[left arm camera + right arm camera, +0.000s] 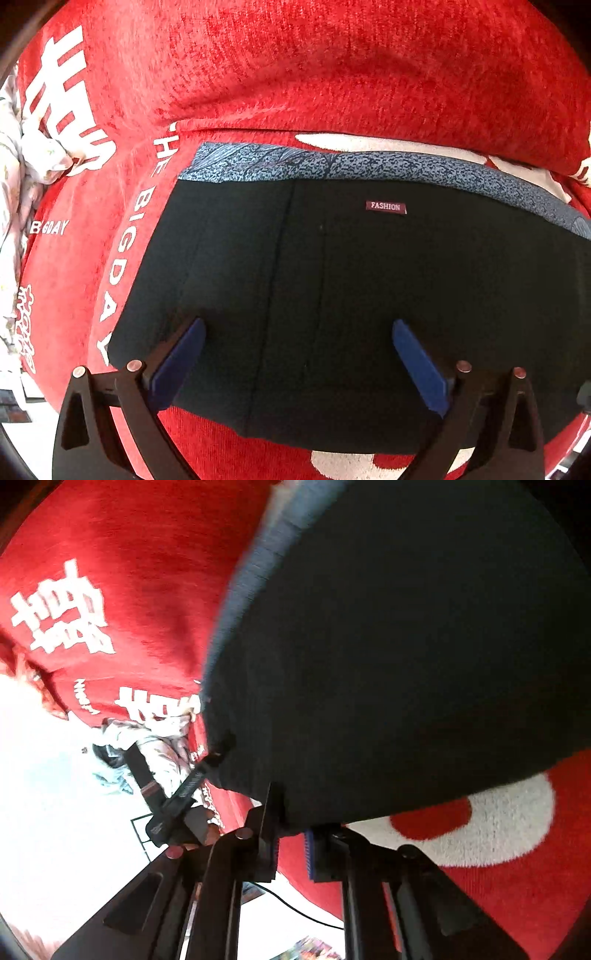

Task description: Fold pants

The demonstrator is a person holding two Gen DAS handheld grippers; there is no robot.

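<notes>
Blue pads (181, 363) of the left gripper (298, 363) sit nearest the lens, spread wide apart with nothing between them, hovering over the black pants (351, 295). Pants lie folded into a flat, roughly rectangular stack on a red blanket (332, 74) with white lettering. Blue speckled waistband (369, 168) runs along the far edge of the stack. Small dark red "FASHION" label (385, 206) sits just below the waistband, right of centre. A vertical seam runs down the black fabric between the two fingers. White words reading "THE BIG DAY" run along the blanket just left of the pants. Crumpled pale floral cloth (22, 177) at the far left edge, touching the blanket.

Right wrist view: the right gripper (291, 830) has its jaws drawn narrow, with a corner of the pants (406, 646) hanging down between them; looks pinched but the contact itself is dark, blurred. Blue pad (309, 853) shows on its right finger. Black fabric is lifted and fills most of the upper right of the view, waistband edge (251, 572) smeared by motion. Red blanket (129, 572) below and left, white circle print (509, 830) at lower right. Other gripper (184, 794) shows small at the pants' left edge. Thin black cable (295, 908) crosses the bright white floor (55, 812) at the bottom.
</notes>
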